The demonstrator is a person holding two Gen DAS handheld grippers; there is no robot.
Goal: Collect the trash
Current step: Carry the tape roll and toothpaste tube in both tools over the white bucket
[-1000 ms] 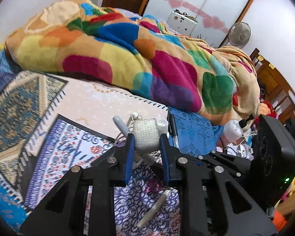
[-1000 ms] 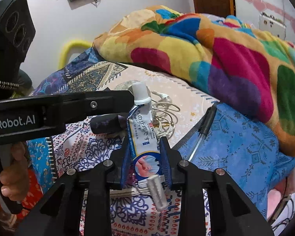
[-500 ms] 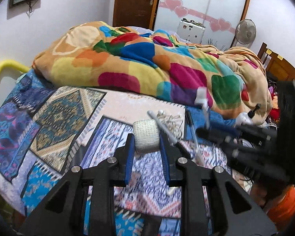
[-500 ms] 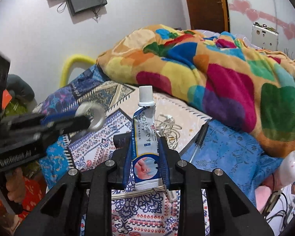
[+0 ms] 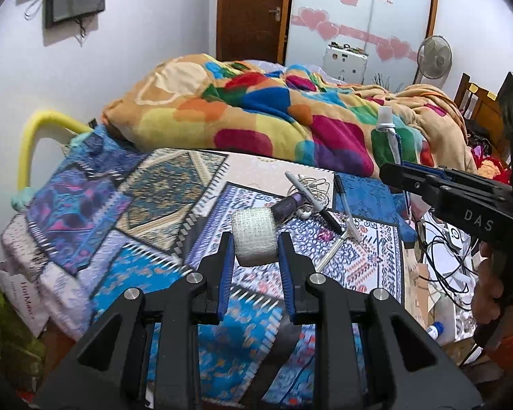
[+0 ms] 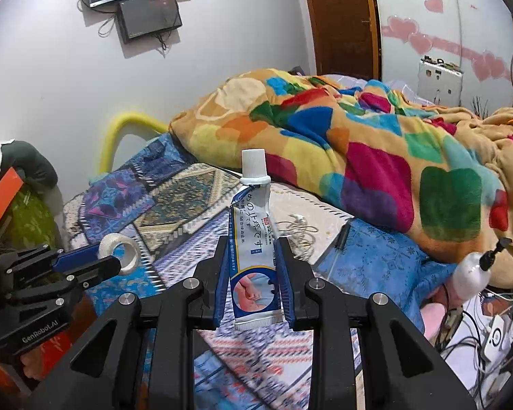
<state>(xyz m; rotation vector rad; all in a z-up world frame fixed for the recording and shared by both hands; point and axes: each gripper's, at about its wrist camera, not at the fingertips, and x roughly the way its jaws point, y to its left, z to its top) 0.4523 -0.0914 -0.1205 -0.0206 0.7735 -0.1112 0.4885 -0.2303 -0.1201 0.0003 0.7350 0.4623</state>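
Note:
My left gripper (image 5: pixel 254 244) is shut on a white tape roll (image 5: pixel 254 241) and holds it above the patterned bedsheet (image 5: pixel 154 205). The roll also shows in the right wrist view (image 6: pixel 119 253), at the left gripper's tips. My right gripper (image 6: pixel 253 256) is shut on a white-and-blue ointment tube (image 6: pixel 253 239), cap up, above the bed. The tube also shows in the left wrist view (image 5: pixel 388 130), at the right. On the bed lie a pen (image 5: pixel 313 198), a dark small bottle (image 5: pixel 289 205), a tangled white cable (image 5: pixel 313 184) and a black pen (image 5: pixel 342 191).
A colourful blanket (image 5: pixel 273 112) is heaped on the far half of the bed. A yellow bed rail (image 5: pixel 34 140) is at the left. A cluttered floor with cables (image 5: pixel 444 256) lies right of the bed. A white bottle (image 6: pixel 472 273) stands at the right.
Both grippers have lifted and pulled back from the bed with the tape roll and the tube held; the items on the sheet now look smaller and farther away.

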